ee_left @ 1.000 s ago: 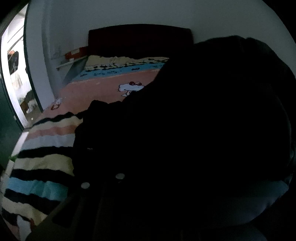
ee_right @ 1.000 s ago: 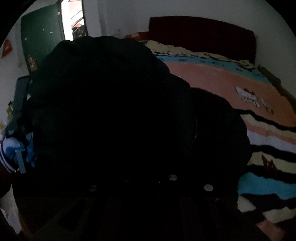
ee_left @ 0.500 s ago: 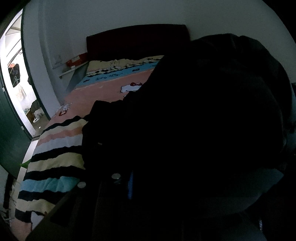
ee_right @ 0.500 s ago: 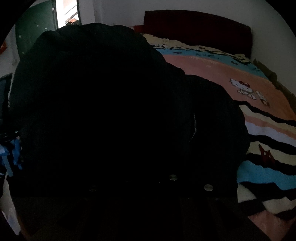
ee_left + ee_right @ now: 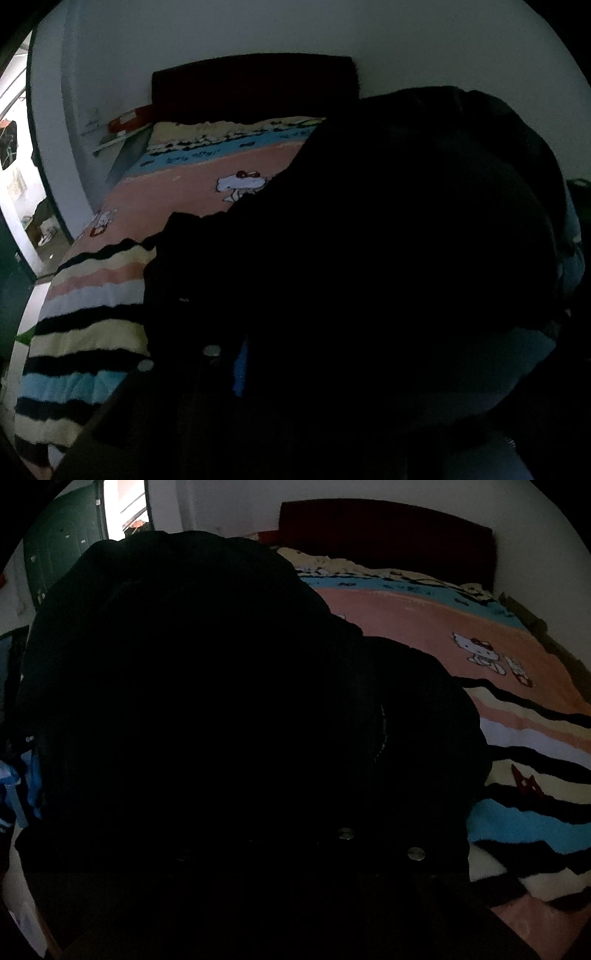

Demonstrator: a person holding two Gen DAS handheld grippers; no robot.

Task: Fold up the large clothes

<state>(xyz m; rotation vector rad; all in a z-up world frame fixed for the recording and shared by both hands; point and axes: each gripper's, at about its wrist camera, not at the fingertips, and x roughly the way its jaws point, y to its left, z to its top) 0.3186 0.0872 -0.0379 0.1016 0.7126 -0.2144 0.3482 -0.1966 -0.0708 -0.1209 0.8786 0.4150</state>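
beyond the black garment [image 5: 229,701], only right view shows green door [image 5: 62,542]; right hand-held gripper closed.

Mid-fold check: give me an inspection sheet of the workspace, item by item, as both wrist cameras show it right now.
Surface: bed under a striped cartoon blanket, pink toward the dark headboard.
Job's things: black garment, bulky, fills most of both views and lies on the blanket; two metal snaps show near the bottom.
Clutter: blue-and-white cloth at the left edge of the right view; what it is cannot be told.
Grippers: left hand-held gripper has just been opening, fabric too dark to tell whether it is pinched; right hand-held gripper is shut, hidden in dark fabric.
Cables: nothing seen.
Surroundings: white wall, green door by a bright doorway.
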